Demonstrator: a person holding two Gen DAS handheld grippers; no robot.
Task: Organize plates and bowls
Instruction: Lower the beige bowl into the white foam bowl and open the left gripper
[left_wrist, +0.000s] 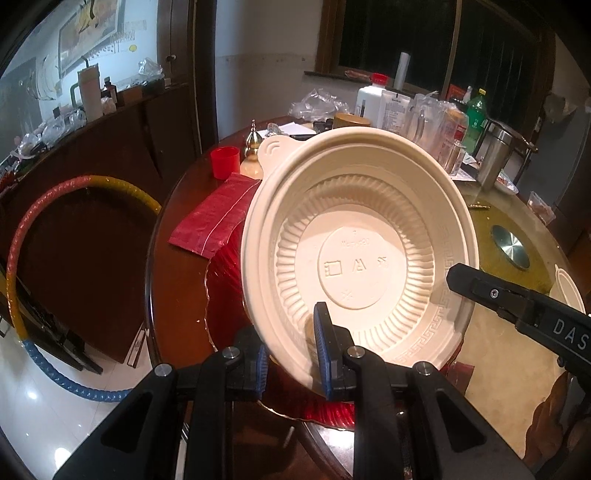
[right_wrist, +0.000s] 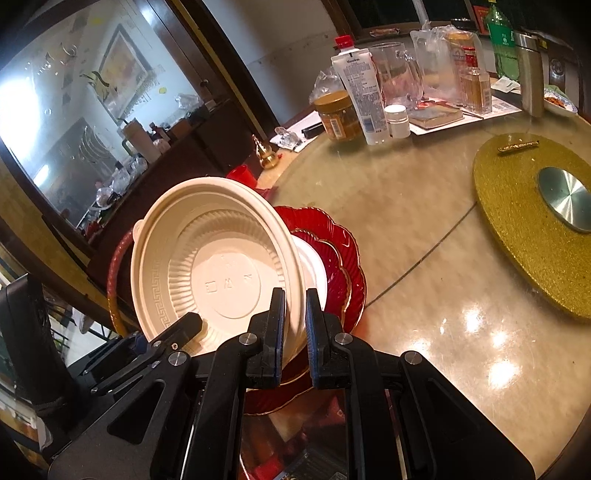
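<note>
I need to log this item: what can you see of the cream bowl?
The cream bowl looks like moulded plastic, round, with a ribbed wall, a key-pattern band, embossed marks on its flat base and a tab on the rim. It is tilted, empty, above the red plates. The left gripper and right gripper both clamp its rim.

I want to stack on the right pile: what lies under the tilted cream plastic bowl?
Under the tilted cream plastic bowl lie scalloped red plates with gold rims, with something white on them. The bowl covers most of both. Both grippers clamp its rim.
</note>
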